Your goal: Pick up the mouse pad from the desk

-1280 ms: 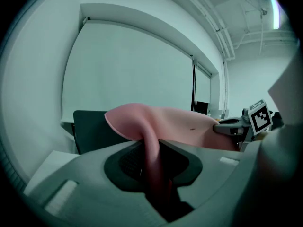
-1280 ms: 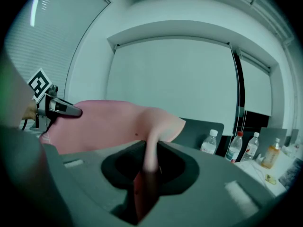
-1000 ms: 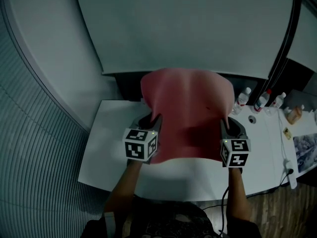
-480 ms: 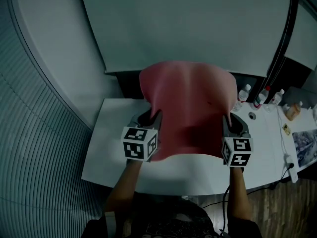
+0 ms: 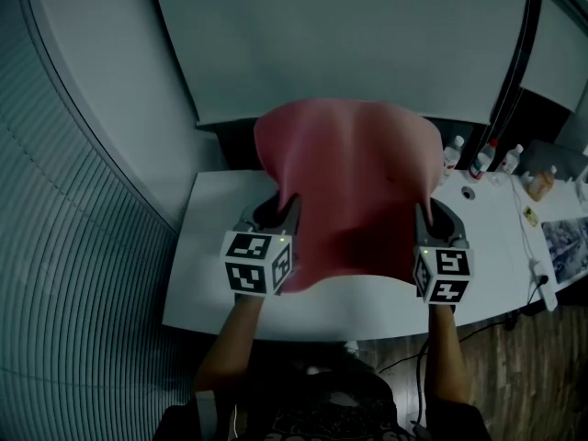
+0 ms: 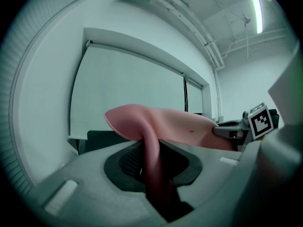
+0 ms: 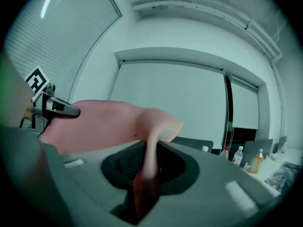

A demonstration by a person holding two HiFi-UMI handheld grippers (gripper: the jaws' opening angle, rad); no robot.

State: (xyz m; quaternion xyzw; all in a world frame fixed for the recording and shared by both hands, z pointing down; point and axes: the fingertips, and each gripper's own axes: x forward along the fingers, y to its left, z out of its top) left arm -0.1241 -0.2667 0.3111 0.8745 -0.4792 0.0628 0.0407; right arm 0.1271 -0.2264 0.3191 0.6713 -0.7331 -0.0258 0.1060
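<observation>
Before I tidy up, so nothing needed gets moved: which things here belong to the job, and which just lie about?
Job:
mouse pad
left gripper and right gripper, both shut on it
desk

Lying about:
bottles
printed sheet
power strip

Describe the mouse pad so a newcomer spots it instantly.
Find the long white desk. Held up above its middle is a big floppy pink mouse pad, its side edges pinched by the left gripper and right gripper. Nothing else is pink or sheet-like; its neighbours are small plastic bottles at the desk's right.
</observation>
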